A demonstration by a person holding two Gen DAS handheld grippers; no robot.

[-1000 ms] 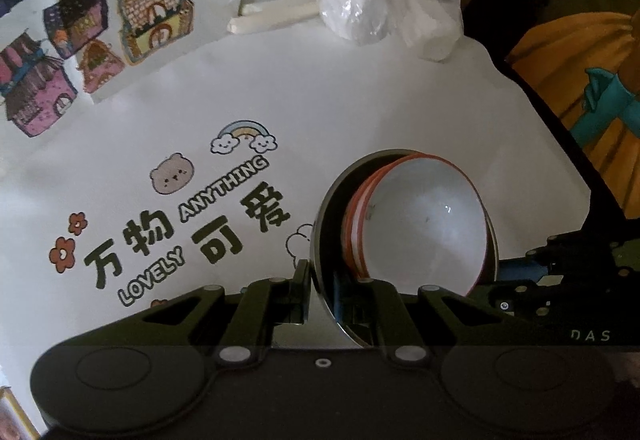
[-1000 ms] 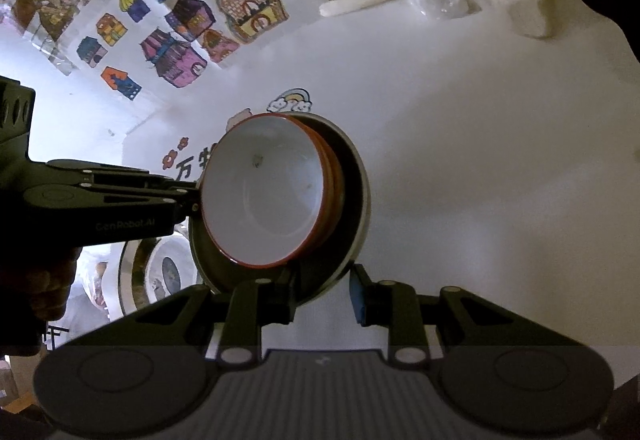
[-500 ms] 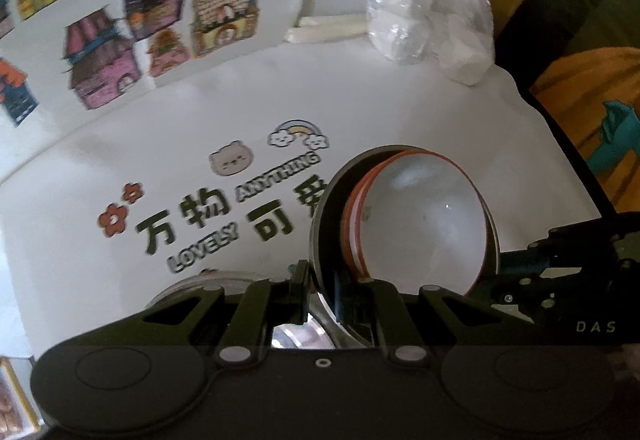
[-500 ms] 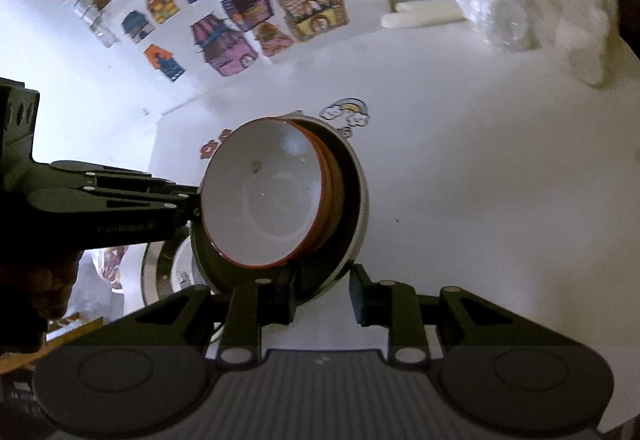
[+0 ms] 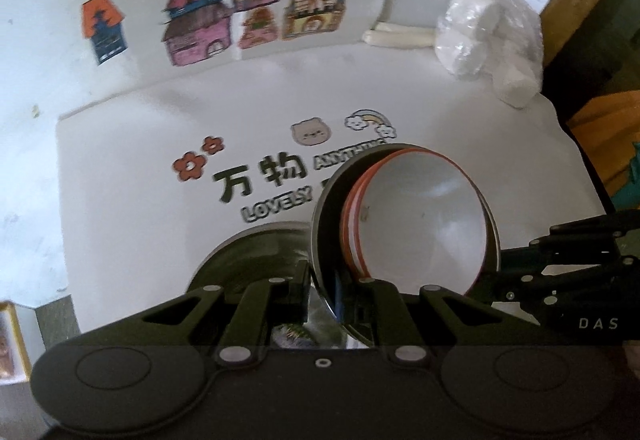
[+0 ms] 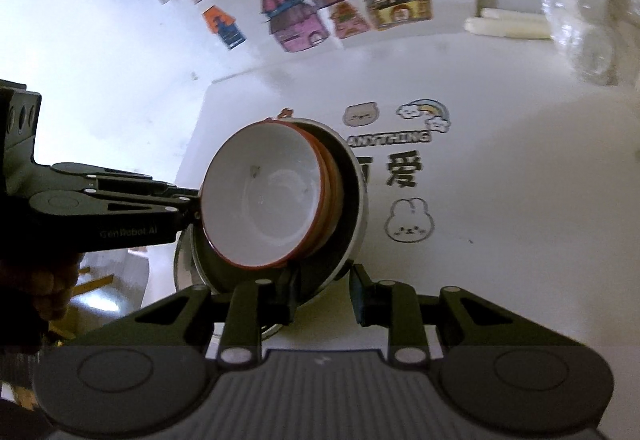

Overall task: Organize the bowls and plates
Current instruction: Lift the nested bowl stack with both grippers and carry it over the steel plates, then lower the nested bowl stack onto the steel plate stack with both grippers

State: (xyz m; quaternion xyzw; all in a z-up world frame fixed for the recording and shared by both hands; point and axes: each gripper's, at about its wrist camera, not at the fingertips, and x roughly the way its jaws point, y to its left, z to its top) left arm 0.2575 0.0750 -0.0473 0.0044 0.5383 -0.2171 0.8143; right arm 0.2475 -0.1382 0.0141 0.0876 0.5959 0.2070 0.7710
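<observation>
Both grippers hold one stack in the air above the white table: a dark metal bowl [image 5: 326, 216] with white red-rimmed bowls [image 5: 420, 216] nested inside. My left gripper [image 5: 324, 296] is shut on the metal bowl's near rim. My right gripper [image 6: 322, 290] is shut on the opposite rim of the same metal bowl [image 6: 352, 200], with the red-rimmed bowls [image 6: 268, 200] tilted toward its camera. Below the stack a shiny metal plate [image 5: 256, 252] lies on the table; it also shows in the right wrist view [image 6: 182, 260].
The white table cover [image 5: 160, 224] has printed text and cartoon figures. A plastic bag of white rolls [image 5: 488, 28] and a pale stick [image 5: 400, 38] sit at the back right. House stickers [image 5: 200, 24] cover the wall behind. The table edge drops off at left [image 5: 60, 200].
Both grippers have carried the bowl stack leftward and back over the table. The metal plate beneath has come into view under the stack. Both grips are unchanged.
</observation>
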